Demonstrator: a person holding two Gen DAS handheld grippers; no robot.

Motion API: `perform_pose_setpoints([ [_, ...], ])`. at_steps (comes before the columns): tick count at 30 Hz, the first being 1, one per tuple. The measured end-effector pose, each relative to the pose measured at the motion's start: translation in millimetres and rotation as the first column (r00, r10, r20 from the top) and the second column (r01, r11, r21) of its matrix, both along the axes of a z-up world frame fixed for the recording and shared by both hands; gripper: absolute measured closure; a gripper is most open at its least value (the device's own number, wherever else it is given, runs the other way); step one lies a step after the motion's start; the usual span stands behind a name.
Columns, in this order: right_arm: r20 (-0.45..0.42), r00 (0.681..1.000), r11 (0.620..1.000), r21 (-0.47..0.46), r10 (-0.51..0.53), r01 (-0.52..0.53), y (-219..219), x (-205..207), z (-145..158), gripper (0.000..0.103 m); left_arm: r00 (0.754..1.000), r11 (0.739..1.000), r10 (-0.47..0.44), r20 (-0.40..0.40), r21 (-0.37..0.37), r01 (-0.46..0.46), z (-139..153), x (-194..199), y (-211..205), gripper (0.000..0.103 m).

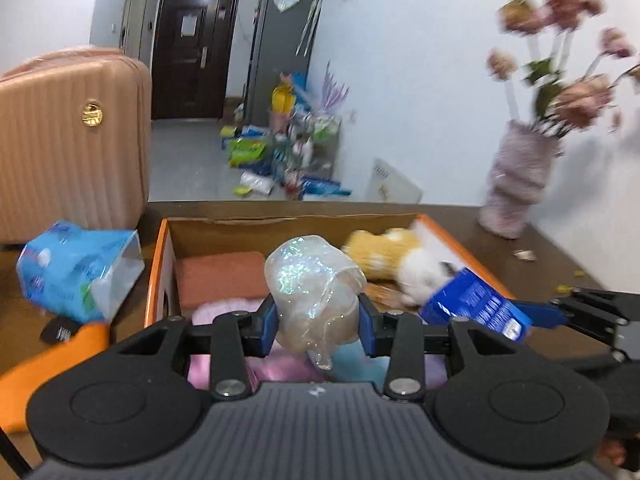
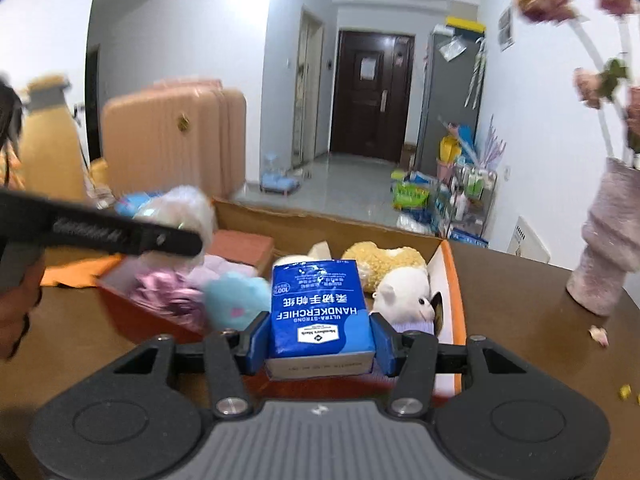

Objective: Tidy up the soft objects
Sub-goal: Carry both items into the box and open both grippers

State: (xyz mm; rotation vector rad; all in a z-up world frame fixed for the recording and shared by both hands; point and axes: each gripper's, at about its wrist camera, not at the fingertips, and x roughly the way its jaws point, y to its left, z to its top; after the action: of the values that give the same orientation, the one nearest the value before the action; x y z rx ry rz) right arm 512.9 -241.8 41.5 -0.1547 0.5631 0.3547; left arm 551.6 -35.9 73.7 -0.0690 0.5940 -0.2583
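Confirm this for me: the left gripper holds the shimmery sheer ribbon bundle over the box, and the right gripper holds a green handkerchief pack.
Wrong in one respect: the handkerchief pack in the right gripper is blue, not green, as the right wrist view shows. The left gripper does hold the shimmery ribbon bundle over the box.

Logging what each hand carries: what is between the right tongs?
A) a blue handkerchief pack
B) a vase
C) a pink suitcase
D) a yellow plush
A: the right tongs are closed on the blue handkerchief pack, held over the box.
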Motion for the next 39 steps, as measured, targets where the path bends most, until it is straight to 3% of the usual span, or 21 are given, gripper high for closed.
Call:
perform_pose_setpoints([
  [4,-0.082,0.997,0.998,-0.065,0.011,-0.016,14,55,-14,0.051,0.994,1.000,0.002,-0.108,-0.022,-0.005,-14,64,-1,0.062],
  [9,-0.182,0.983,0.997,-0.074,-0.010,-0.004,31,103,-32,0.052,0.980,0.998,0.064,-0.191,0.023,-0.061,-35,119,-9,0.055],
  [11,-0.212,0.977,0.998,-0.065,-0.035,0.022,34,117,-39,0.049,0.980,0.998,0.054,-0.189,0.039,-0.047,-39,125,-11,0.034],
  [12,-0.226,0.973,0.998,-0.060,-0.041,0.028,35,121,-43,0.048,0.980,0.997,0.059,-0.192,0.058,-0.049,-42,125,-12,0.032],
  [13,-0.235,0.971,0.998,-0.058,-0.045,0.032,35,124,-45,0.048,0.976,0.998,0.051,-0.212,0.057,-0.039,-44,126,-12,0.032],
  [15,-0.234,0.972,0.999,-0.041,-0.036,0.027,35,125,-43,0.036,0.978,0.999,0.021,-0.208,0.037,-0.013,-45,125,-13,0.028],
  [21,-0.254,0.966,0.997,-0.074,-0.043,0.025,38,127,-46,0.035,0.979,0.999,0.028,-0.201,0.047,-0.019,-44,125,-17,0.025],
  [25,-0.250,0.967,0.998,-0.045,-0.049,0.039,32,122,-40,0.035,0.981,0.997,0.051,-0.185,0.058,-0.040,-34,115,-15,0.024],
  [29,-0.211,0.976,0.998,-0.051,-0.056,0.046,30,101,-14,0.033,0.985,0.998,0.052,-0.167,0.048,-0.044,-10,91,-7,0.023],
  [39,-0.122,0.989,0.996,0.022,-0.085,0.089,3,25,76,0.022,0.994,0.992,0.108,-0.022,0.068,-0.107,61,-27,30,0.019],
])
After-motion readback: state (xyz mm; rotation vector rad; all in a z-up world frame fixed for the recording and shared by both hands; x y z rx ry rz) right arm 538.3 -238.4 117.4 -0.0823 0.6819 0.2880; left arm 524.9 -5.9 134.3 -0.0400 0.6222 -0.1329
